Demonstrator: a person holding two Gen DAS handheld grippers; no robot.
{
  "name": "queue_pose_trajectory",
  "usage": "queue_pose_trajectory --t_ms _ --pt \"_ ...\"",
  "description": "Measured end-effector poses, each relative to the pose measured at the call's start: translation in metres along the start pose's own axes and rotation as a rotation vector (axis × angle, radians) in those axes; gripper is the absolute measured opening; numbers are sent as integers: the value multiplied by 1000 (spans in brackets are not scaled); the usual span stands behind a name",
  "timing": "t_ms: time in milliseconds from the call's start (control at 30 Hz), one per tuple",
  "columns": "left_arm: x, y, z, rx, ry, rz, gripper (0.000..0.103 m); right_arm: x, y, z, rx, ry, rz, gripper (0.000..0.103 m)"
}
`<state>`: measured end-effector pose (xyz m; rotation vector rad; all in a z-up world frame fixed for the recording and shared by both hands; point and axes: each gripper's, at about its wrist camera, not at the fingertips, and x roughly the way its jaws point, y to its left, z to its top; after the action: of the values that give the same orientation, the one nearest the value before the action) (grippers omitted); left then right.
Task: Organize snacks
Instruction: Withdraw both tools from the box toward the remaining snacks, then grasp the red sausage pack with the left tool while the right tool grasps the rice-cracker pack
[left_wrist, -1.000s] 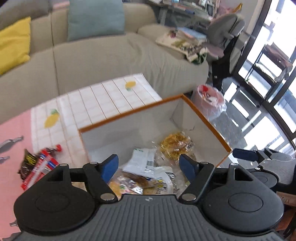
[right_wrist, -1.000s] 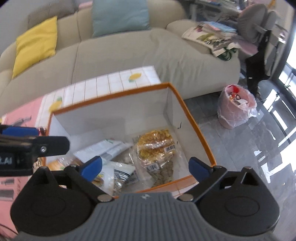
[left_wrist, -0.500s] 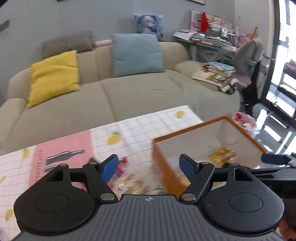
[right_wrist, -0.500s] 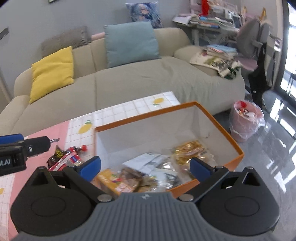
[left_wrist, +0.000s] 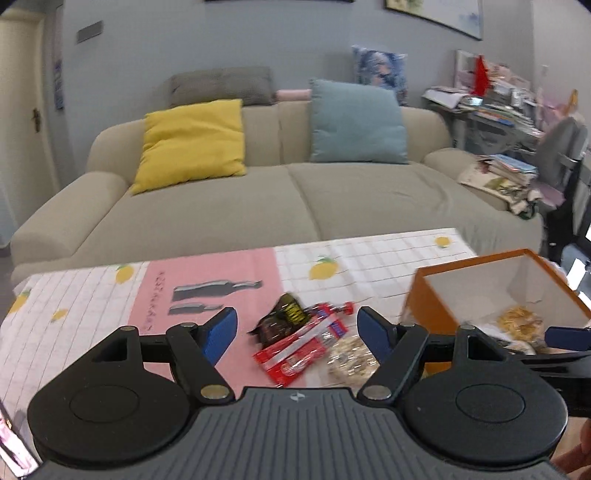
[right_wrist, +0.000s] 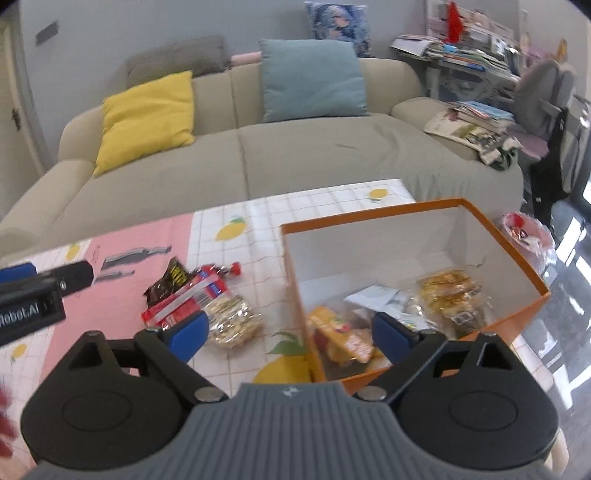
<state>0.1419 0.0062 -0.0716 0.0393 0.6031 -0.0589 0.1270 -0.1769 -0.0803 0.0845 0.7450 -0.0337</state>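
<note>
Above the tablecloth (left_wrist: 369, 258), both grippers have swung away from the orange box (right_wrist: 498, 325) toward the loose snacks. The left gripper (left_wrist: 297, 332) gapes empty over the red packet (left_wrist: 299, 350), dark packet (left_wrist: 284, 314) and clear cracker bag (left_wrist: 351, 360). The right gripper (right_wrist: 288, 334), also empty, is narrowing slightly. Three snacks seemingly remain outside. Beyond stands a beige sofa (left_wrist: 258, 206).

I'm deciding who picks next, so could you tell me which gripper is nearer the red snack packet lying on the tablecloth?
Left. The left gripper frames the red snack packet between empty open fingers; the right gripper, jaws closing on nothing, sits nearer the orange box.
</note>
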Motion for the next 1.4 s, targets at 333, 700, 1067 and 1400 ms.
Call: queue_pose_trajectory --t_ms 333,700,1067,1400 --pt "27 51 -23 -92 40 43 83 31 48 -2 -143 -14 49 93" --pt "65 76 -37 -125 160 31 81 84 78 -2 -291 52 86 93" --pt "104 95 -43 -168 226 43 77 133 90 1 -282 94 100 87" --pt "136 101 -40 -92 269 -21 76 175 96 10 -300 154 130 86"
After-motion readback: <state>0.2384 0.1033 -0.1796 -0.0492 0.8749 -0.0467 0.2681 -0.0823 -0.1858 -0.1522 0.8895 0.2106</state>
